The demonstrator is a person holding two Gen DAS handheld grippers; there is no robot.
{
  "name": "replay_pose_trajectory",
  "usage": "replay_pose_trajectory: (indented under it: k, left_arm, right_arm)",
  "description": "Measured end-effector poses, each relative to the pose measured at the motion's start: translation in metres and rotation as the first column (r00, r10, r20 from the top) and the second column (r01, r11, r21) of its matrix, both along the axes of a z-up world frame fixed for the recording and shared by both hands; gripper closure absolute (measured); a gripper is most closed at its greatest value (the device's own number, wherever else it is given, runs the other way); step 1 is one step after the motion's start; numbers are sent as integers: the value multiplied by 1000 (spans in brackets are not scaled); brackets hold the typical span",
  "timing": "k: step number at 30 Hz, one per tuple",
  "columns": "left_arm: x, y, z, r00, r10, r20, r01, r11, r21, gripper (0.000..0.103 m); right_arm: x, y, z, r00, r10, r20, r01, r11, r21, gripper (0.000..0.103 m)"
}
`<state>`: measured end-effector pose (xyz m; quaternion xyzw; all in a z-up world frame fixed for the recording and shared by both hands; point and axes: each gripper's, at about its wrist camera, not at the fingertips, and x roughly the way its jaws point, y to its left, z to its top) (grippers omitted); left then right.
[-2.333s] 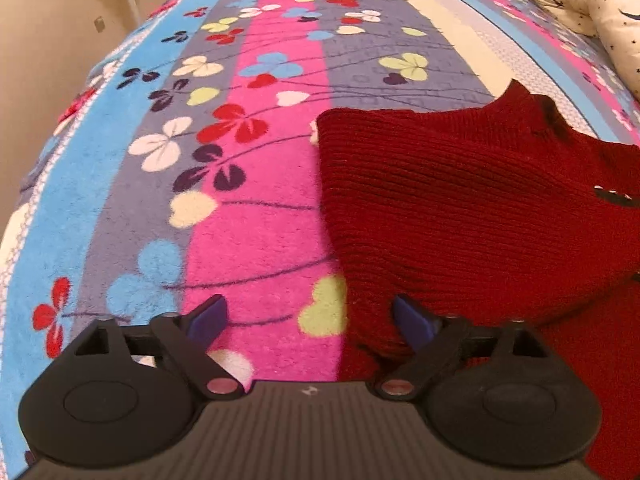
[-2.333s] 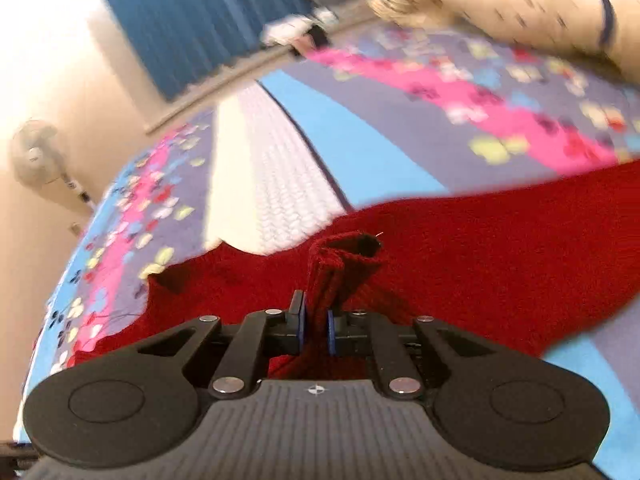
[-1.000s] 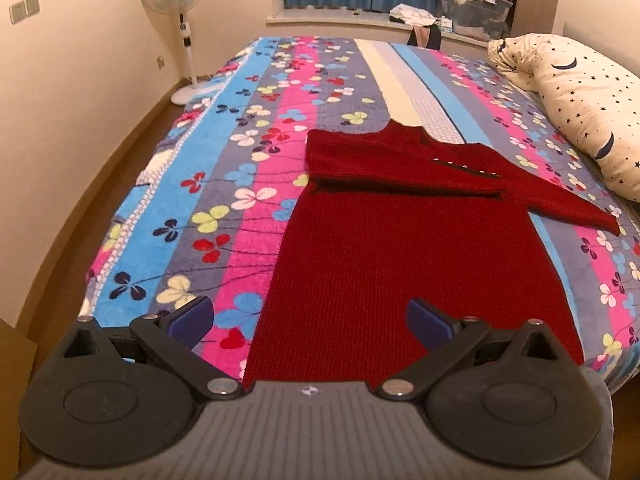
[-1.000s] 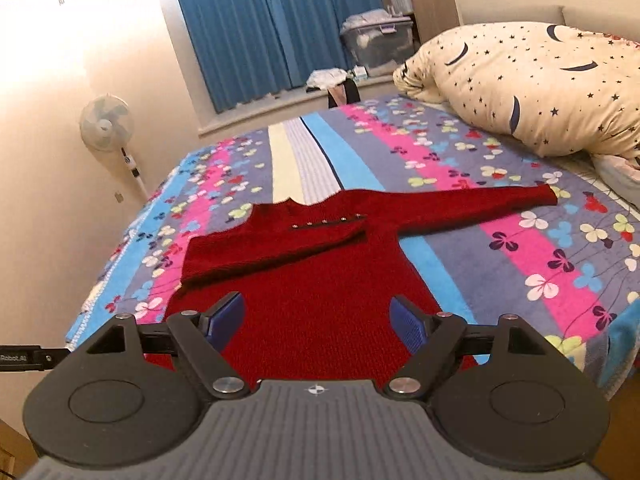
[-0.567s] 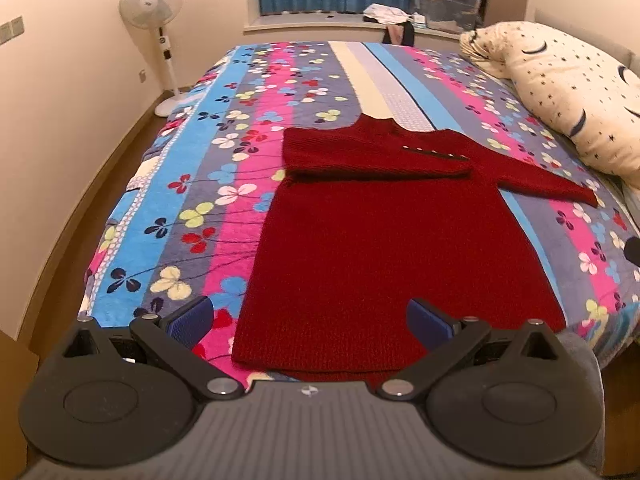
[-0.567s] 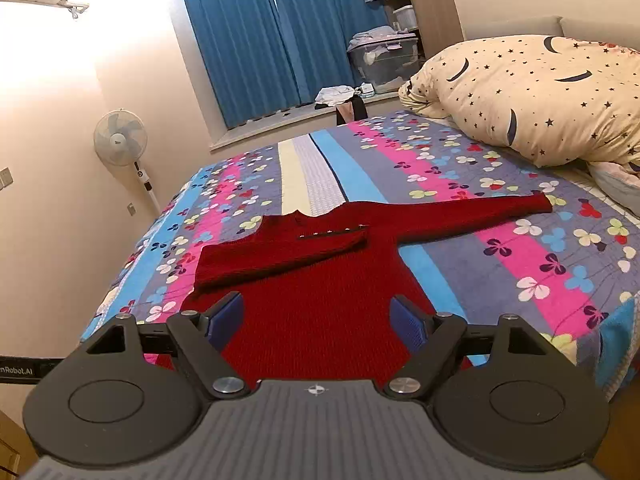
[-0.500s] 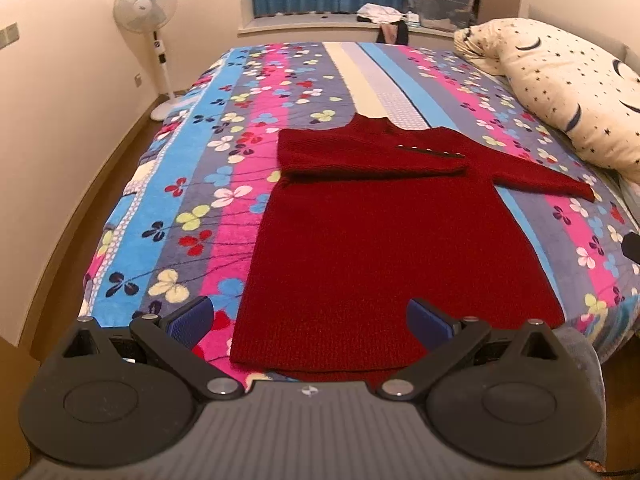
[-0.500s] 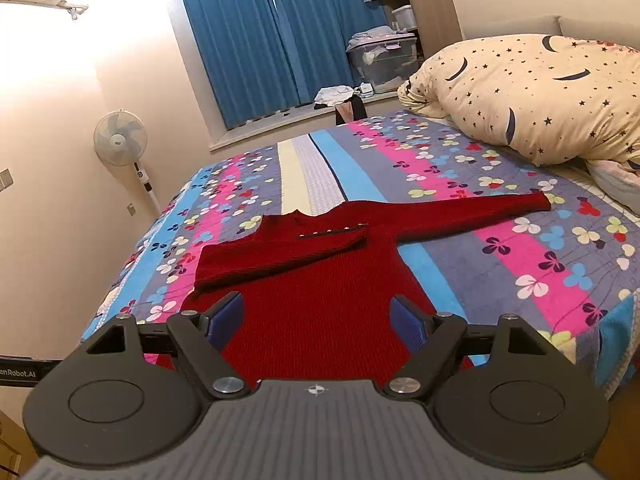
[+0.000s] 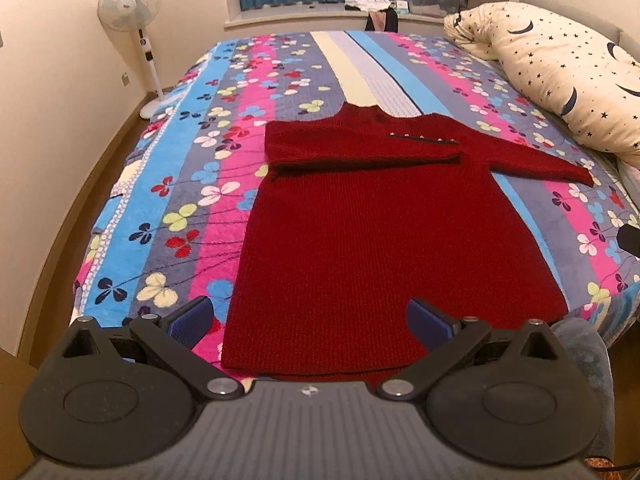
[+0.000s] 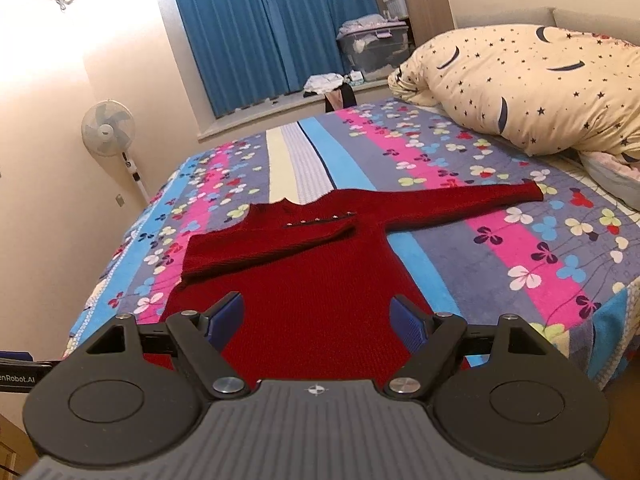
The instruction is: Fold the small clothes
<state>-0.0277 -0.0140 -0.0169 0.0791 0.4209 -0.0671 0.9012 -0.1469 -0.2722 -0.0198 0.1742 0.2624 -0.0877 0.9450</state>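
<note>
Striped floral blanket (image 9: 192, 208) (bedroom), blue curtains (image 10: 256, 32), fan (image 9: 130, 4)

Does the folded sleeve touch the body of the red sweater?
Touching. The left wrist view shows the folded sleeve lying flat across the red sweater, no gap.

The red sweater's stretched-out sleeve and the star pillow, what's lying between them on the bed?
Nothing but bare floral bedspread. The right wrist view shows the outstretched sleeve and the star pillow apart.

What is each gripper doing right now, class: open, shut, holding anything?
Left gripper: open, empty, above the red sweater.
Right gripper: open, empty.
</note>
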Motion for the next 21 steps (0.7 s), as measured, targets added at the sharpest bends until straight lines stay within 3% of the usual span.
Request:
replay_pose_trajectory:
  k: [8, 21]
  left_arm:
    - [45, -11, -26, 994, 13, -109, -14, 1000, -8, 0]
    - [123, -27, -71, 975, 34, -221, -32, 999, 14, 0]
  right_arm:
    - [35, -17, -22, 997, -38, -70, 39, 999, 19, 22]
    - [109, -45, -59, 980, -61, -189, 67, 997, 28, 22]
